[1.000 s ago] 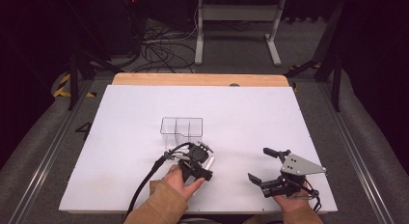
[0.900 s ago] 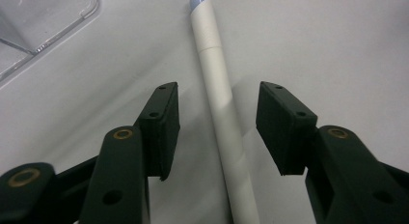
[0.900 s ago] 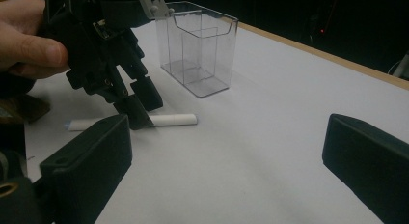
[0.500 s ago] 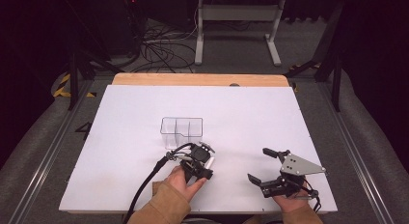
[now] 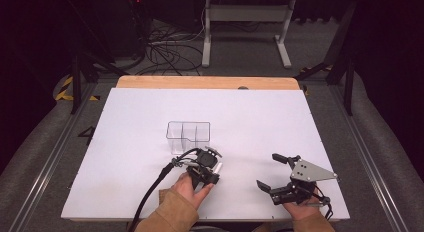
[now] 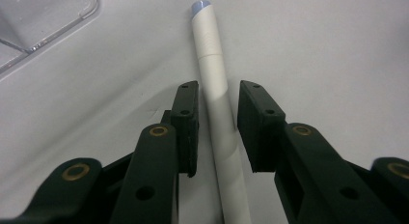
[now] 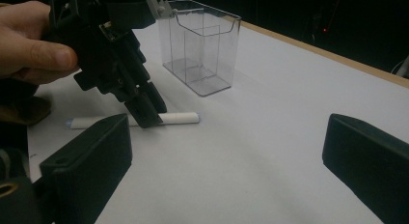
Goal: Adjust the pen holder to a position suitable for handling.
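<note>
We start with the table, a white board that carries everything and lies bare over most of its surface. Near its middle, a little toward the near edge, stands the clear plastic organiser, upright, open at the top and split by partitions into compartments, all of them vacant as far as we can see; it looks placed there to receive what we pick up. Just on the near side of it we hold the left hand-held gripper, tipped down at the table. Toward the near right corner we keep the right hand-held gripper low over the table with its jaws spread wide and nothing between them, parked well apart from the work, we judge so it stays out of the way. The white marker, with its pale blue end cap, lies flat on the table just beside the organiser. The left jaws straddle its barrel, one on each side, parted with a slim gap showing, so they are not yet clamped on it.
</note>
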`<state>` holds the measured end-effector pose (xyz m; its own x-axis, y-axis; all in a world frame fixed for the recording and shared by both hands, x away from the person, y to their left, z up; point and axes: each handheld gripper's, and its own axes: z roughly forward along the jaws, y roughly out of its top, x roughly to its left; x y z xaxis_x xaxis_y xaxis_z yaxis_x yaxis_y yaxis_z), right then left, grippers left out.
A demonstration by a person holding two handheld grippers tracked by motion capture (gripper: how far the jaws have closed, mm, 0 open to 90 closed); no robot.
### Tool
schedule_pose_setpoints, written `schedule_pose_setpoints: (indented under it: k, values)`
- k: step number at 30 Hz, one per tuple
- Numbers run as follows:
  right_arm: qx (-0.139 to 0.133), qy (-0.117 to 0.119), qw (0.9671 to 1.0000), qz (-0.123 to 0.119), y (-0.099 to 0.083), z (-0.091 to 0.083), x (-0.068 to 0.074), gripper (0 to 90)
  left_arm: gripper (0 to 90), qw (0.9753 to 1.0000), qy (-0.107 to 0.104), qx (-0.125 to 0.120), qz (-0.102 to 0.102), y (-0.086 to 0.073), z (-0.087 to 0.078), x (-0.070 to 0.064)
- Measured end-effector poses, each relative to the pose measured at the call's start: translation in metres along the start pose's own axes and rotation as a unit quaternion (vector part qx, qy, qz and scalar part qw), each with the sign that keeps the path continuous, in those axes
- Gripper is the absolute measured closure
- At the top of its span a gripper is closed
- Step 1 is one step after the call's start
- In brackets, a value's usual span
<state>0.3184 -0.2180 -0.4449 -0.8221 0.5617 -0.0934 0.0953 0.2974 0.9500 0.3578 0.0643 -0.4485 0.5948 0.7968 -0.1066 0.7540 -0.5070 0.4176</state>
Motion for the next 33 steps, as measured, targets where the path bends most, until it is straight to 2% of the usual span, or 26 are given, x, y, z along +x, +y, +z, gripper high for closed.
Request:
schedule_pose_setpoints:
  k: [3,4,5,11,23,30,33]
  values:
    - [0.0,0.002,1.0,0.0,0.0,0.0,0.0,4.0,72.6,0.9999,-0.001,0.0,-0.011,0.0,0.0,0.0]
    - [0.0,0.001,1.0,0.0,0.0,0.0,0.0,4.0,73.4,1.0,-0.003,0.0,-0.005,0.0,0.0,0.001]
    - [0.0,0.002,1.0,0.0,0.0,0.0,0.0,4.0,74.4,0.9999,-0.005,0.0,-0.014,0.0,0.0,0.001]
    - [0.0,0.003,1.0,-0.002,0.0,0.0,0.0,4.0,77.8,0.9998,-0.008,-0.002,-0.02,0.0,0.0,0.0]
    - [0.0,0.005,1.0,-0.003,-0.001,0.0,0.0,4.0,78.2,0.9993,-0.02,-0.009,-0.031,-0.001,0.0,0.002]
    - [0.0,0.005,1.0,-0.004,-0.001,0.0,0.001,4.0,78.4,0.9993,-0.02,-0.024,-0.019,-0.003,-0.006,0.002]
    - [0.001,0.004,1.0,-0.004,-0.001,0.0,0.0,4.0,78.4,0.9985,-0.027,-0.045,-0.013,-0.005,-0.013,0.003]
